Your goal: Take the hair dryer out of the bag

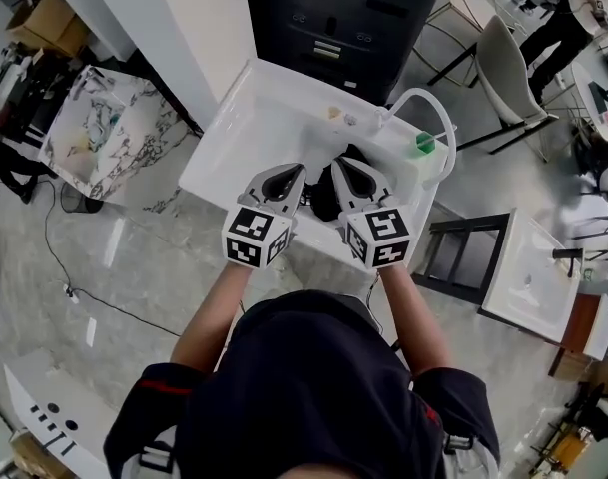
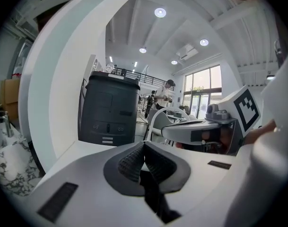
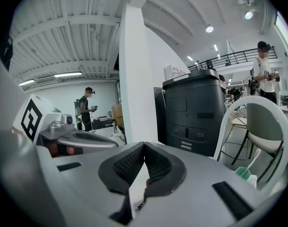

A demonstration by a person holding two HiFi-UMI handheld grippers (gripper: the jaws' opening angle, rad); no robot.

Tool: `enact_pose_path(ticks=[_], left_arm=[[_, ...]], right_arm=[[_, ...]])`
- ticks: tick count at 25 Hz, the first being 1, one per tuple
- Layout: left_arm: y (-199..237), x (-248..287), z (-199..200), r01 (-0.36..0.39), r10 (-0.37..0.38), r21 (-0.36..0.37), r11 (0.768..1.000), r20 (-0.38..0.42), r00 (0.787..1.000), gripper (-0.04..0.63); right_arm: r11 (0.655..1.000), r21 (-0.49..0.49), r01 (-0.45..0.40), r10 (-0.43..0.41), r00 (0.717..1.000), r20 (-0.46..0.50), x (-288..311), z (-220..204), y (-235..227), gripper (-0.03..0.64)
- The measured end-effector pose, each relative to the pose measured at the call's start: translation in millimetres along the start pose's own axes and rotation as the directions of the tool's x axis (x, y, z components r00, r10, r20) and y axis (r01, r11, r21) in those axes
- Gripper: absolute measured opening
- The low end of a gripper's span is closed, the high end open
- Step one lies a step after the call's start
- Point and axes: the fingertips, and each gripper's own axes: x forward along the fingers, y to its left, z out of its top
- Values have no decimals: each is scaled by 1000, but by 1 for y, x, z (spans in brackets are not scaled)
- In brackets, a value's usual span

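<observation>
A black bag (image 1: 324,201) lies on the white table (image 1: 244,128) near its front edge; no hair dryer shows. My left gripper (image 1: 296,174) hangs just left of the bag and my right gripper (image 1: 341,169) just right of it, side by side above the table. In the left gripper view the ribbed pads (image 2: 132,163) meet at the tip with nothing between them, and a dark shape (image 2: 155,198) lies below. The right gripper (image 3: 144,146) is shut the same way, with white table showing under its pads (image 3: 158,167).
A green cup (image 1: 424,144) with a stick in it stands at the table's right end, beside a white chair back (image 1: 438,118). Two small items (image 1: 334,113) lie at the table's far edge. A dark cabinet (image 1: 333,23) stands beyond. People stand farther off.
</observation>
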Motion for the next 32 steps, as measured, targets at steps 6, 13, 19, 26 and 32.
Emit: enact_pose_path(ticks=[6, 13, 19, 26, 32], left_arm=[[23, -1, -9, 33, -33, -9, 999, -20, 999, 12], [26, 2, -28, 57, -58, -30, 998, -49, 997, 12], [24, 8, -40, 72, -75, -28, 997, -84, 994, 12], [13, 26, -51, 98, -102, -39, 994, -112, 988, 12], [4, 45, -63, 123, -133, -83, 989, -139, 981, 12]], right_arm=[[999, 5, 46, -46, 999, -28, 18, -9, 3, 34], [997, 34, 68, -66, 995, -73, 25, -26, -3, 34], [996, 32, 83, -79, 992, -100, 22, -36, -13, 34], [996, 28, 83, -78, 987, -143, 21, -54, -31, 34], [996, 26, 80, -74, 981, -180, 23, -69, -46, 34]])
